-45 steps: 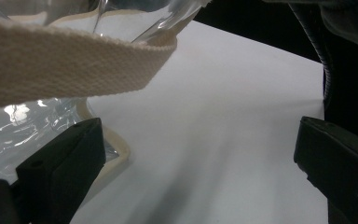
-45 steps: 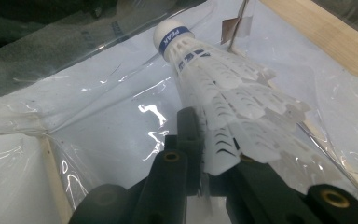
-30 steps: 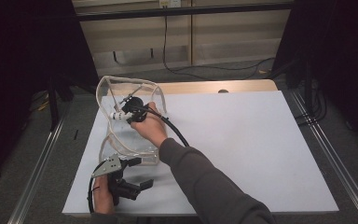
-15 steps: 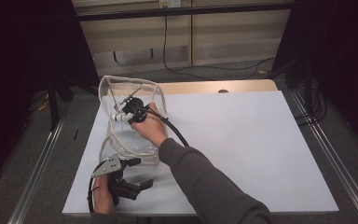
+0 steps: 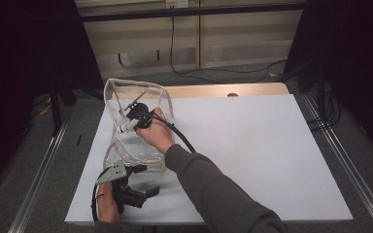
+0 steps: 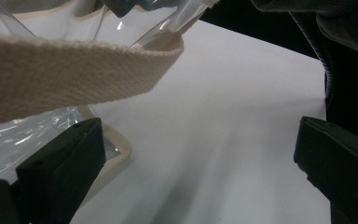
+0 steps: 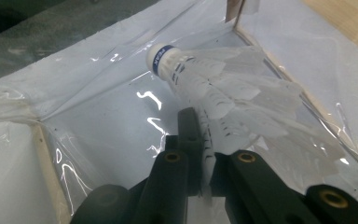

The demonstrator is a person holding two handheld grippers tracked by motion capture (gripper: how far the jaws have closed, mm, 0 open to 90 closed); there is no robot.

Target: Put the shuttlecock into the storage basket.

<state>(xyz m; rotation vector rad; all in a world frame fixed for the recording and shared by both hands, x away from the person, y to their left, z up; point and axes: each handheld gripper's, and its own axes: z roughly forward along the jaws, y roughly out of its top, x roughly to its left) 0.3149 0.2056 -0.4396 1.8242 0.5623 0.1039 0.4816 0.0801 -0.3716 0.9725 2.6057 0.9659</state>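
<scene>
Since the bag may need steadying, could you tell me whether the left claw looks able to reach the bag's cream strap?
Probably yes: the left claw is open, and the strap hangs just ahead with nothing between.

Cream webbing strap and clear plastic bag above wide-apart black jaws

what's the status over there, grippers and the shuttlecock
Right gripper shut on shuttlecock, inside clear bag. Left gripper open, beside the bag's strap. Nothing in the way.
</scene>
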